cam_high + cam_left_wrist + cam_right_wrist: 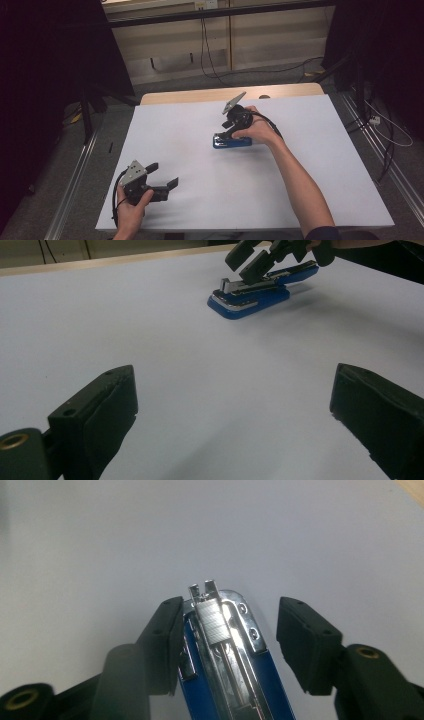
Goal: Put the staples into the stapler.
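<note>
A blue stapler [232,142] lies on the white table [200,200], a little right of centre and toward the far side; the right gripper [231,131] points down over it, jaws partly apart, the stapler's metal front between them; in the right gripper view one jaw sits against the stapler's side while the other stands clear of it, so nothing is clamped; the left gripper [167,175] rests at the near left, well apart from the stapler, jaws spread wide with only bare table between them.
</note>
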The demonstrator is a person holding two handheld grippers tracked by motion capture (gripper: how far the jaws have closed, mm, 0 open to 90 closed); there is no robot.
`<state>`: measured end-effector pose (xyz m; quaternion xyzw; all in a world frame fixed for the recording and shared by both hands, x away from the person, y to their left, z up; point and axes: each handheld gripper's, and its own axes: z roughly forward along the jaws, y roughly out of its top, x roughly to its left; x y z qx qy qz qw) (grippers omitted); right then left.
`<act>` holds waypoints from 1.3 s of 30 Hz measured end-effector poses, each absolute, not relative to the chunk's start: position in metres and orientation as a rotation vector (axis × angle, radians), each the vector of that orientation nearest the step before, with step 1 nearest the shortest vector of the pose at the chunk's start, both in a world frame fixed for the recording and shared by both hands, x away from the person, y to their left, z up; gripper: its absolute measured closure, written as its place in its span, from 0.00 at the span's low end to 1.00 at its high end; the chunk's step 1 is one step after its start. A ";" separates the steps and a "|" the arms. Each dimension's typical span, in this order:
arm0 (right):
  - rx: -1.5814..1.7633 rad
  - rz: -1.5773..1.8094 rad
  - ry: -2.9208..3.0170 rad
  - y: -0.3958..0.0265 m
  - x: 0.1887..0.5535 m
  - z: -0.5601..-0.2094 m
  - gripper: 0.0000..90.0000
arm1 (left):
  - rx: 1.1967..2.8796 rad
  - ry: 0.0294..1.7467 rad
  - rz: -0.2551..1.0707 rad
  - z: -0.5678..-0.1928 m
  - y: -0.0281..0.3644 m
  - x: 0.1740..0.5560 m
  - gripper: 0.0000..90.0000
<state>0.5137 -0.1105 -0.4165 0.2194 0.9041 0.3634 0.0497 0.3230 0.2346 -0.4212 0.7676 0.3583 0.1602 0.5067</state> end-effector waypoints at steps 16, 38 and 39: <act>0.840 1.185 2.579 -0.116 0.503 -0.409 0.09 | 1.851 0.866 0.386 -0.421 0.234 0.323 0.06; 1.010 1.203 2.309 -0.131 0.474 -0.410 0.04 | 1.831 0.875 0.397 -0.420 0.238 0.324 0.06; 1.014 1.196 2.308 -0.133 0.473 -0.410 0.04 | 1.832 0.875 0.397 -0.420 0.238 0.324 0.06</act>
